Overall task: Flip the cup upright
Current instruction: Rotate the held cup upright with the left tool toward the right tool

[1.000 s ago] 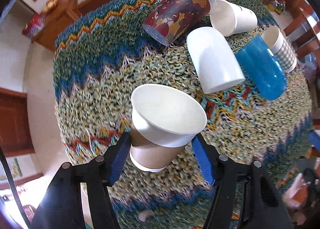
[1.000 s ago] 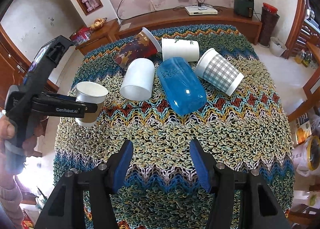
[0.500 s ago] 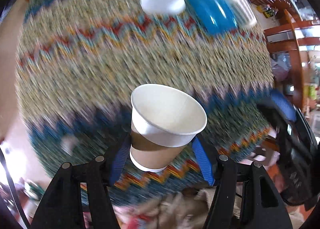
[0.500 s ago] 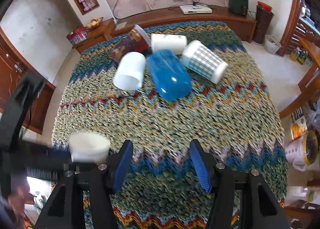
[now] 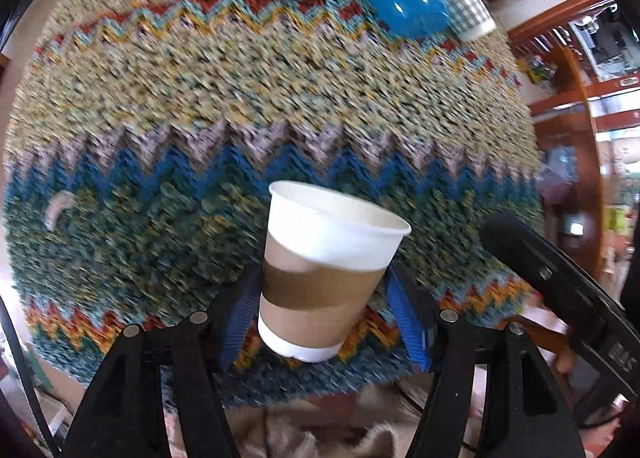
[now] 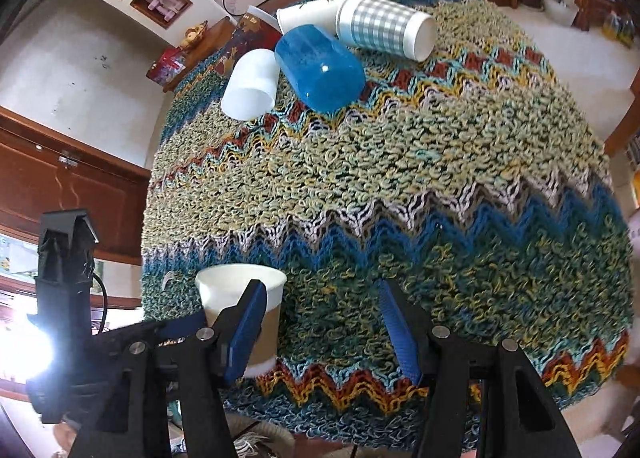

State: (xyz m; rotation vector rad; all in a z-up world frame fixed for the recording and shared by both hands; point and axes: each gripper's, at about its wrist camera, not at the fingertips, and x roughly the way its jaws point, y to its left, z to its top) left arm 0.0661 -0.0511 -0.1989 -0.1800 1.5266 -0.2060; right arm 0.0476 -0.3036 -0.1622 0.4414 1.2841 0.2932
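Observation:
A white paper cup with a brown sleeve [image 5: 324, 278] stands mouth-up between the fingers of my left gripper [image 5: 324, 322], over the near edge of the knitted table cover [image 5: 240, 105]. The blue pads sit by its sides; the right pad shows a small gap. In the right wrist view the same cup [image 6: 244, 318] is at the lower left, with its base near the cover. My right gripper [image 6: 320, 334] is open and empty, hovering to the right of the cup.
Several cups lie on their sides at the far end: a white cup [image 6: 250, 85], a blue plastic cup [image 6: 320, 67], a checked cup [image 6: 386, 27], another white cup [image 6: 308, 15] and a dark red printed cup [image 6: 240, 43]. Wooden furniture surrounds the table.
My left gripper carried the cup from the far left to the table's near edge and lowered it. The cup now looks more upright. My right gripper shifted nearer and tilted.

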